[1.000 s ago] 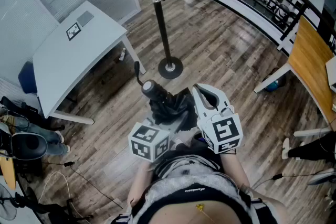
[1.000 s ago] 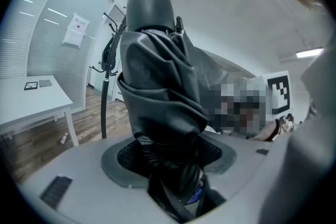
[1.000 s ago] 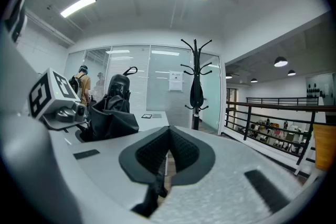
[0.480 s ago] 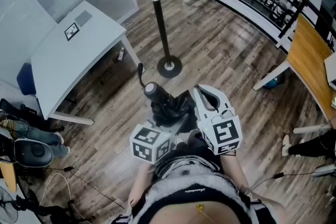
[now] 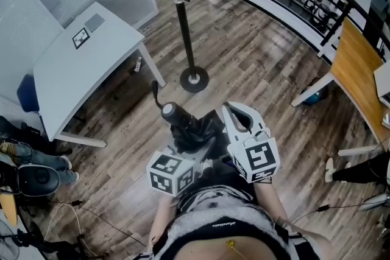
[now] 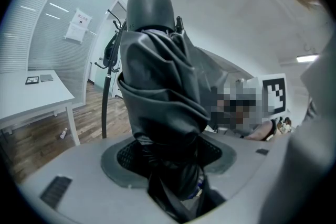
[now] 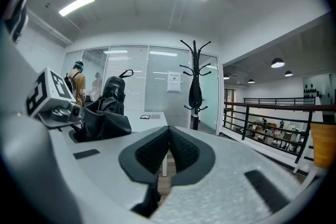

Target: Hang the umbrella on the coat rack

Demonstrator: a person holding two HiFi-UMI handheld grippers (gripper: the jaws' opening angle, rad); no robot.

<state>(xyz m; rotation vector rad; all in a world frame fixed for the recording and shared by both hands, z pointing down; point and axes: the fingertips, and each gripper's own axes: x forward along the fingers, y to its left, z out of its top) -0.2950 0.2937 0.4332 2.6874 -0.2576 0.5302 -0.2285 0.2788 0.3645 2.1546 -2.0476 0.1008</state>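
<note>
Left fingers [image 6: 123,157] clamp my folded umbrella [image 5: 196,128]; right fingers [image 7: 184,150] pressed together, empty.
Umbrella sits at my waist, handle end pointing away from me, well short of the coat rack [image 5: 184,21]. Fabric bundle looks soft, slippery, light, so it could slide in my grip. Firmer hold would be the hard handle [image 5: 170,111]; wrist loop [image 5: 155,89] likely goes over a hook.

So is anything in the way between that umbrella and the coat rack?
Nothing visible. The umbrella, clamped in the left gripper, faces the coat rack across the wooden floor; the white table stands off to the left of that path.
</note>
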